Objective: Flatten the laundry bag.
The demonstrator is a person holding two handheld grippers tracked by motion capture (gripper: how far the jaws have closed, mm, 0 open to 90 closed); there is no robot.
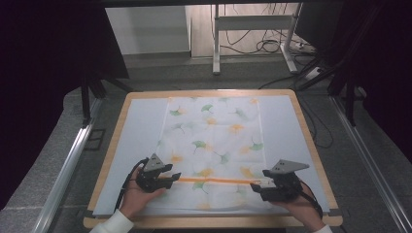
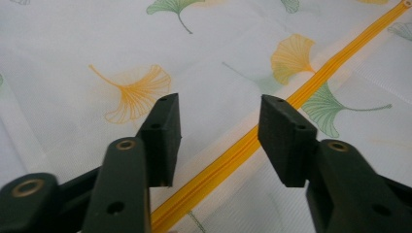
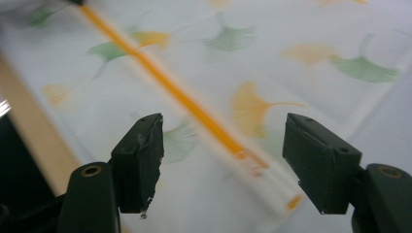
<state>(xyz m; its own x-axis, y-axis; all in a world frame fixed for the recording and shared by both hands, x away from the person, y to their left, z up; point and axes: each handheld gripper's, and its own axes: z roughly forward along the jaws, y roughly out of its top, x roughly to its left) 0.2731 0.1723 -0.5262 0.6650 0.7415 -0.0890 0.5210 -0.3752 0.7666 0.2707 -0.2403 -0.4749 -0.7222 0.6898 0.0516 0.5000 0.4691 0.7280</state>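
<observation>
A white fabric pouch [image 1: 214, 136] printed with green and orange ginkgo leaves lies flat on the table. An orange zipper [image 1: 214, 180] runs across it near the front edge. My left gripper [image 1: 171, 177] sits at the zipper's left end. In the left gripper view, the left gripper [image 2: 219, 109] stands open with the zipper [image 2: 301, 92] passing between the jaws, untouched. My right gripper [image 1: 264, 180] is at the zipper's right end. In the right gripper view, the right gripper [image 3: 223, 131] is open just above the blurred zipper [image 3: 170, 85], whose end [image 3: 250, 162] lies between the jaws.
The pouch rests on a pale mat [image 1: 141, 131] covering a wooden table [image 1: 311, 145]. Metal rails [image 1: 68, 165] run along both sides of the table. A white stand [image 1: 252, 29] and cables [image 1: 265, 46] are on the floor beyond the far edge.
</observation>
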